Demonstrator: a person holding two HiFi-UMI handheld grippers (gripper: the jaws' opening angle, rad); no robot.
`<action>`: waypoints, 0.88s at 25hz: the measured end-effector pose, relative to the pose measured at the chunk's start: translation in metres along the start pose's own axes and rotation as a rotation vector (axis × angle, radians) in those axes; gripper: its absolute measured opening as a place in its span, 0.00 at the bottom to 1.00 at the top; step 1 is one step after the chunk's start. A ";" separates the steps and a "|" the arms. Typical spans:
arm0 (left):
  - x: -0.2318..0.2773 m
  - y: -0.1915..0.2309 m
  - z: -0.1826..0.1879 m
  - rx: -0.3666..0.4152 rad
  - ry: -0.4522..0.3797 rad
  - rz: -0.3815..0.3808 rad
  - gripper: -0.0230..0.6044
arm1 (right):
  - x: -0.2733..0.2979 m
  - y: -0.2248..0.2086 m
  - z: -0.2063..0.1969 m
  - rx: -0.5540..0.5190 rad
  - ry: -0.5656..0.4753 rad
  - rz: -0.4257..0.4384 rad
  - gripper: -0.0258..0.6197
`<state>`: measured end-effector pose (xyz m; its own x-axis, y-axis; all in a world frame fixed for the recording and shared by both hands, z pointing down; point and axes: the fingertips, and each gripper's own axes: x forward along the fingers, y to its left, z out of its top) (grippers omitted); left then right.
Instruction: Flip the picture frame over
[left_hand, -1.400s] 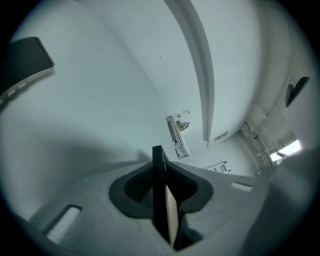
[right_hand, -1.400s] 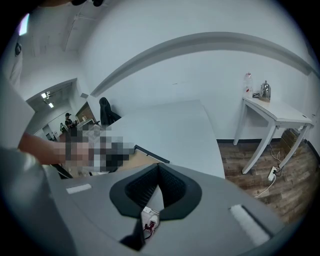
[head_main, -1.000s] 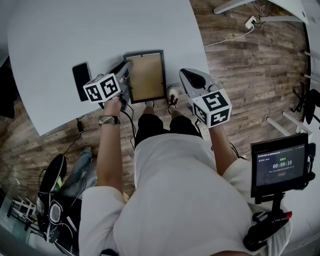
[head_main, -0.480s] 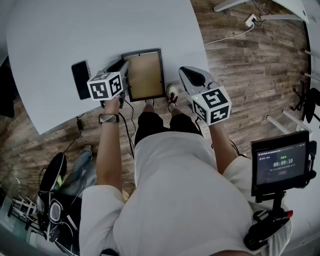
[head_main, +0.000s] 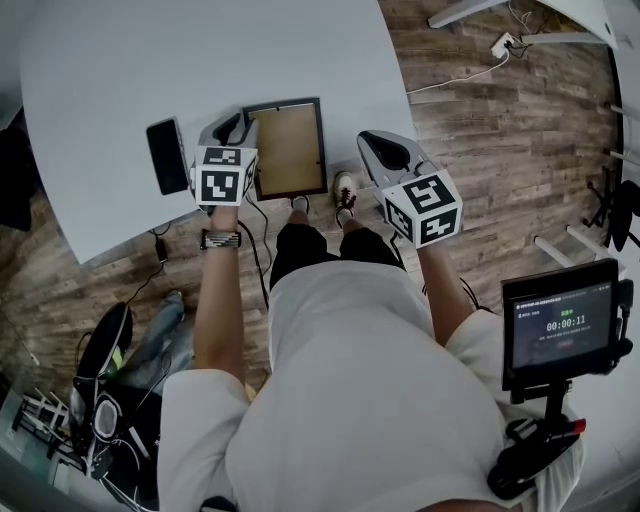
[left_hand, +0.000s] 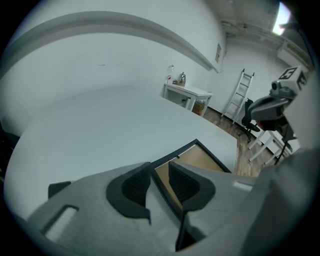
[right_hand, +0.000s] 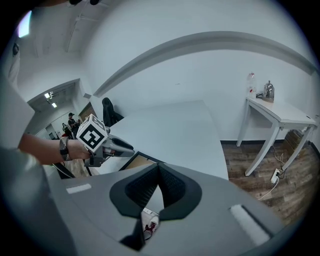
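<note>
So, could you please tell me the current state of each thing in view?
picture frame: lying flat on the table, brown backing up, not yet flipped
left gripper: jaws apart, straddling one long edge of the frame, not clamping
right gripper: jaws together, nothing between them
phone: lying flat, dark
monitor: lit, showing a timer

White shirt (head_main: 370, 400) — black shorts (head_main: 320, 255)

White table (head_main: 200, 60): picture frame (head_main: 288, 148) flat, back up, nr front edge; dark phone (head_main: 166, 156) beside it.
</note>
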<state>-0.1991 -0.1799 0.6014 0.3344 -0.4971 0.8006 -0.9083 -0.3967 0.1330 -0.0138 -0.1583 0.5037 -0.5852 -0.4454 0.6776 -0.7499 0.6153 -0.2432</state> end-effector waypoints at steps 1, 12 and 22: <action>-0.009 -0.005 0.002 0.000 -0.006 0.002 0.23 | -0.007 0.003 0.002 -0.004 -0.007 0.002 0.04; -0.082 -0.040 0.031 0.072 -0.131 0.079 0.05 | -0.050 0.017 0.038 -0.081 -0.135 0.017 0.04; -0.135 -0.064 0.083 0.184 -0.275 0.110 0.05 | -0.080 0.027 0.080 -0.134 -0.249 0.009 0.04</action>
<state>-0.1658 -0.1513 0.4365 0.3152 -0.7240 0.6136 -0.8904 -0.4493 -0.0728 -0.0118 -0.1580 0.3880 -0.6623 -0.5751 0.4802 -0.7061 0.6934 -0.1433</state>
